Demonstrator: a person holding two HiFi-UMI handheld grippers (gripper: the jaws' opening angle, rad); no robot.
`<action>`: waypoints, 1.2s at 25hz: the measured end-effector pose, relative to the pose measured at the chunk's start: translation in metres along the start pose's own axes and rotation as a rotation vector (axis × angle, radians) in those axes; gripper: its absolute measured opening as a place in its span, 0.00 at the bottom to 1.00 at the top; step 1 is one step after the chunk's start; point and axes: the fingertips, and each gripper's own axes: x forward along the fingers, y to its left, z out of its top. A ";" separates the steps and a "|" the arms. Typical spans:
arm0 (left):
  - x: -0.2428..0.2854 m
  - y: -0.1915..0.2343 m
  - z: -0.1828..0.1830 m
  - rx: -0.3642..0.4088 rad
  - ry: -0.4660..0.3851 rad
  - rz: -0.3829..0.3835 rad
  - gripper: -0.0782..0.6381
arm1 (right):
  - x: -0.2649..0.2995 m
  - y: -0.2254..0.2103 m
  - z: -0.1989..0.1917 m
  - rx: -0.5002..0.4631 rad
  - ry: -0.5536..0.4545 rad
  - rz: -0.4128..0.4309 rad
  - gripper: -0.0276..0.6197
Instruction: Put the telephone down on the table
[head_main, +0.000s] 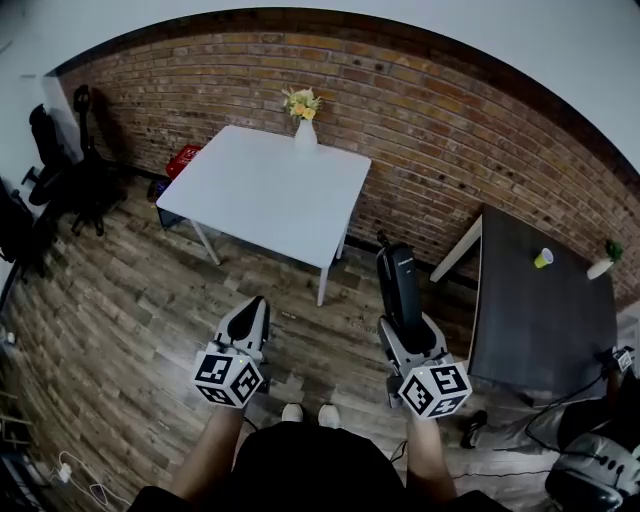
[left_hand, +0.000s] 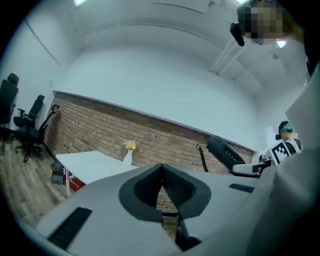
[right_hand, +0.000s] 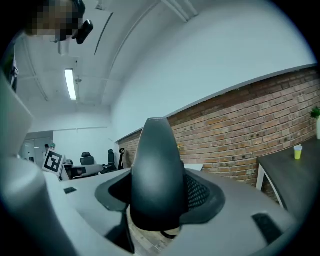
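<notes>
A black telephone handset (head_main: 397, 280) stands upright over the wooden floor, with my right gripper (head_main: 402, 325) shut on its lower part. In the right gripper view the handset (right_hand: 156, 170) fills the gap between the jaws of the right gripper (right_hand: 159, 197), and both pads press on its sides. The left gripper view shows the handset (left_hand: 225, 151) from the side, with a coiled cord (left_hand: 202, 158) hanging from it. My left gripper (head_main: 254, 308) hangs beside it at the left, shut and empty; its pads meet in its own view (left_hand: 162, 186). The white table (head_main: 265, 190) stands ahead.
A white vase with yellow flowers (head_main: 304, 122) stands at the white table's far edge, against the brick wall. A dark table (head_main: 540, 310) at the right carries a yellow cup (head_main: 543, 257). A red crate (head_main: 183, 159) and office chairs (head_main: 70, 170) are at the left.
</notes>
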 end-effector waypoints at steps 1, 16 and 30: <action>-0.002 0.001 -0.001 0.000 0.003 0.000 0.13 | -0.002 0.000 -0.001 0.002 0.000 -0.005 0.46; -0.031 0.050 -0.013 -0.070 0.026 -0.024 0.13 | -0.013 0.015 -0.014 0.038 -0.010 -0.083 0.46; -0.034 0.080 -0.021 -0.128 0.045 -0.058 0.13 | 0.003 0.024 -0.012 0.067 -0.024 -0.091 0.46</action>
